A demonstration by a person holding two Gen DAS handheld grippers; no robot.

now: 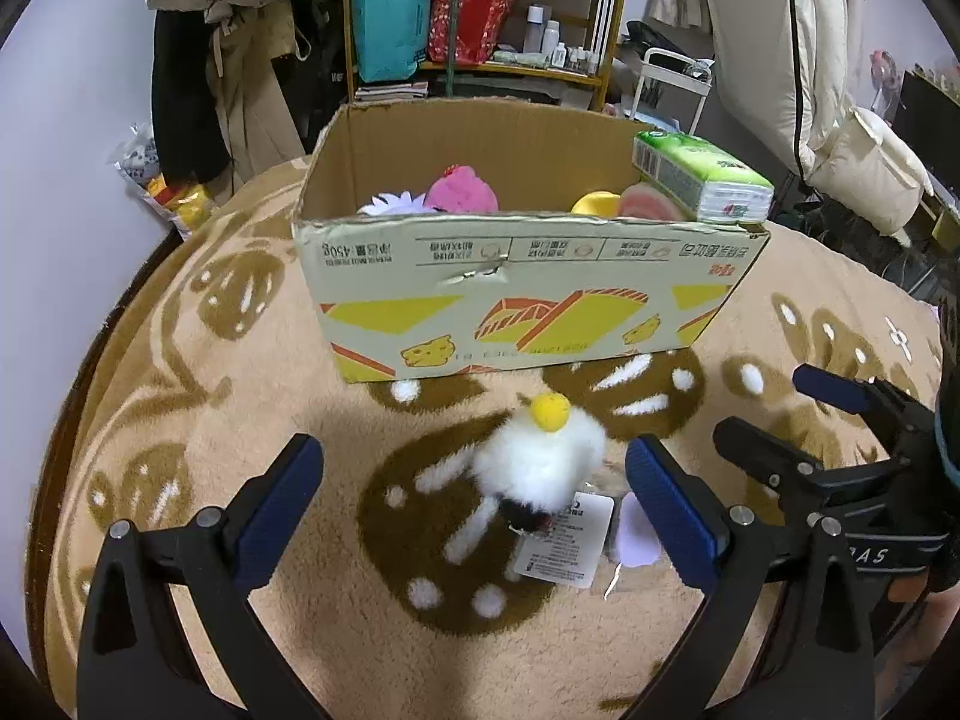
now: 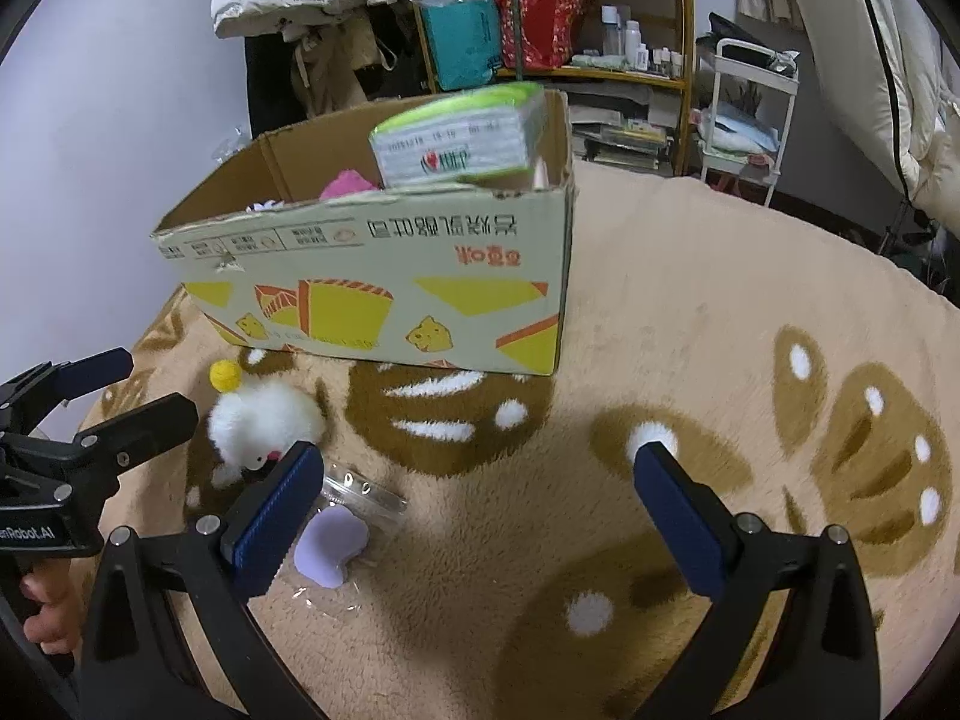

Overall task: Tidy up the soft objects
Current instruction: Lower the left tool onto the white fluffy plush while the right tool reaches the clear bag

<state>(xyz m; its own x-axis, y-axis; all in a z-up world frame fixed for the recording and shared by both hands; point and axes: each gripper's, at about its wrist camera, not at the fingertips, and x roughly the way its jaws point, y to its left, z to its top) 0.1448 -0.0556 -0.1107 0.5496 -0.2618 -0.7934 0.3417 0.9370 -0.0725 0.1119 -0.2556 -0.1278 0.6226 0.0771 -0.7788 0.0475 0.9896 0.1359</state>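
Left gripper point(image 1: 471, 480): jaws spread wide, empty, level above blanket point(image 1: 240, 408).
Fluffy toy point(image 1: 540, 456): between the fingers, before cardboard box point(image 1: 516, 288).
Right gripper point(image 2: 477, 492): released, empty, hovering low.
Tissue pack point(image 2: 456, 138): propped in box corner.
Hand point(image 2: 51, 612): gripping left handle.

Cardboard box point(image 1: 528, 294) on the blanket point(image 1: 240, 420); tissue pack point(image 1: 702, 177) on the box's right rim; fluffy toy point(image 1: 540, 456) before the box, pouch point(image 2: 336, 540) right of the toy.
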